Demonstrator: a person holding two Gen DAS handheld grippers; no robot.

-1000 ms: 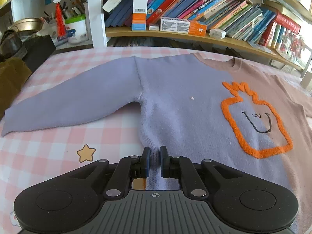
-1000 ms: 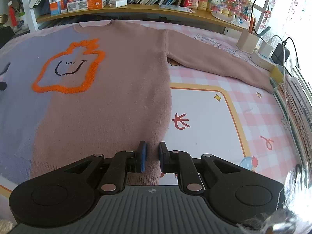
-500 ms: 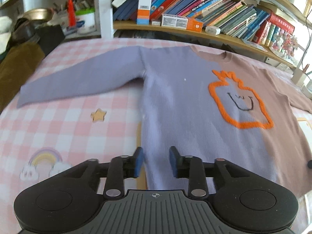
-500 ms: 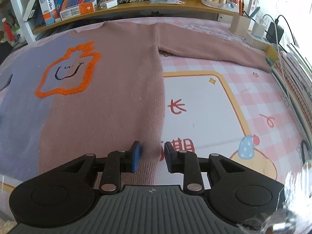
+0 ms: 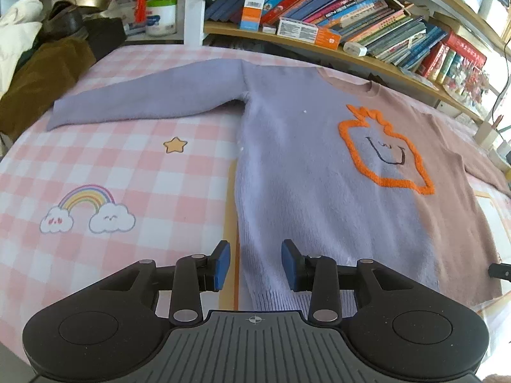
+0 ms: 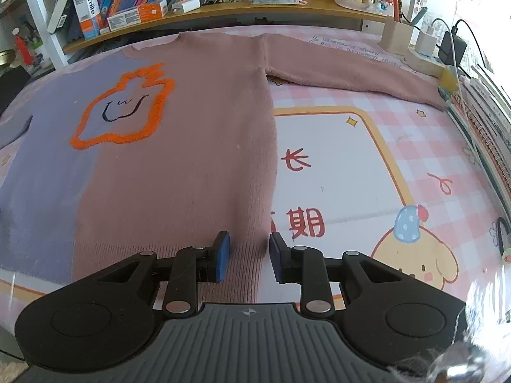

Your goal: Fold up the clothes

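Left gripper [image 5: 255, 263]: your jaws have just been opening and now stand partly apart, nothing pinched; the lilac corner of the sweater [image 5: 319, 175] hem lies in the gap below them, the left pad out over the bare cover.
Right gripper [image 6: 249, 255]: your jaws have just been opening too, to a narrower gap, gripping nothing; the ribbed pink hem corner sits between the pads, with the right pad out past the side edge.
Sweater: it lies flat and face up on the checked pink cover [image 5: 111, 159], both sleeves spread out to the sides, collar toward the bookshelf [image 5: 319, 41], hem nearest you.
Risk, shallow bite: if you close from here with the pads this near the edge, you may catch only the top layer or just fluff, and the corner slips out on the lift.
Risk, cover: if you press down too hard, the pads could pinch the checked cover along with the knit.
Risk, uneven lift: your two gaps differ, so one corner may seat before the other and skew the fold.
Pose: you hold both grippers tilted steeply down and forward, low over the hem corners, side by side and well apart.
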